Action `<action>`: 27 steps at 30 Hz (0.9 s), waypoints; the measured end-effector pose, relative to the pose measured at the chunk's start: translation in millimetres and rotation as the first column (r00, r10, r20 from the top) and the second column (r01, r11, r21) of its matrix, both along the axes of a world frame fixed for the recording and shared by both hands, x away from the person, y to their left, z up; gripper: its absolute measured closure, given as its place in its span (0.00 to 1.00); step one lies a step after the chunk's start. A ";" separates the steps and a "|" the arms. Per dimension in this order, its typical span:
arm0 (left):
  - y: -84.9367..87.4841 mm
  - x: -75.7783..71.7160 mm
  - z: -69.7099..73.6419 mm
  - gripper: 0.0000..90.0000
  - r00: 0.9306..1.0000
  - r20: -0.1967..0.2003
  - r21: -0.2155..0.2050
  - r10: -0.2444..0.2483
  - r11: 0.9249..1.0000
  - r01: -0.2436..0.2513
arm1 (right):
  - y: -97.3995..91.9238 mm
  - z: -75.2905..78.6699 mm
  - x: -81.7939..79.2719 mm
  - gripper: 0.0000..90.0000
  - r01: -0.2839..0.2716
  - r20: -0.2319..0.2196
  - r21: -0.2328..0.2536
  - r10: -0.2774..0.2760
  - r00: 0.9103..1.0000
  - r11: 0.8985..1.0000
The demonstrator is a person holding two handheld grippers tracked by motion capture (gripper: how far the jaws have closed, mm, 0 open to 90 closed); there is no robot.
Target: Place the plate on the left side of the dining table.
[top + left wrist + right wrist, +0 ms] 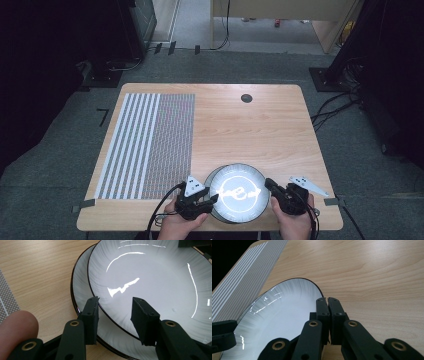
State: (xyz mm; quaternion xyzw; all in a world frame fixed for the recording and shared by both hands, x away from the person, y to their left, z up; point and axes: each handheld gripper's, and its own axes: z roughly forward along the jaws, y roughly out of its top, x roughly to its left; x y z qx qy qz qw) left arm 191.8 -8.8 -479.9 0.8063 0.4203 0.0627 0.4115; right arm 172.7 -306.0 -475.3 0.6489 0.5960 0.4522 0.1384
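Observation:
Two white plates with dark rims are stacked near the table's front edge [237,192]. The upper plate [150,277] lies shifted off the lower plate [80,290], which shows as a crescent beside it. My left gripper [115,300] is open, its jaws straddling the upper plate's near rim, one outside and one over the inside. At the plates' left side in the high view is the left gripper [212,200], at their right side the right gripper [270,185]. The right gripper [328,300] is shut, and the upper plate's [282,315] rim runs in between its jaws.
A striped and checked mat [147,145] covers the left half of the wooden table [260,130]. A dark round grommet [246,98] sits at the far edge. Bare wood stretches beyond and to the right of the plates. A thumb [17,325] rests by the left gripper.

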 end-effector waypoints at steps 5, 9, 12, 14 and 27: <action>-0.2 0.2 -0.2 0.65 1.000 0.001 0.000 0.002 1.000 -0.002 | -5.9 1.0 -2.1 0.89 -0.019 -0.030 0.032 0.020 0.999 0.999; -0.4 0.0 -0.3 0.65 1.000 0.003 0.001 0.003 1.000 -0.003 | -9.8 3.1 -5.6 0.85 -0.016 -0.071 0.053 0.020 0.997 0.998; -0.4 0.2 -0.3 0.65 1.000 0.003 0.001 0.003 1.000 -0.003 | -8.5 3.9 -8.5 0.84 -0.021 -0.098 0.052 0.026 0.995 0.998; -0.4 0.2 -0.3 0.65 1.000 0.003 0.000 0.003 1.000 -0.003 | -5.7 3.6 -9.9 0.84 -0.020 -0.114 0.052 0.026 0.993 0.998; -0.4 0.3 -0.9 0.65 1.000 0.007 -0.004 0.007 1.000 -0.007 | 5.8 -0.1 -9.3 0.90 0.023 -0.175 0.047 -0.015 0.984 0.999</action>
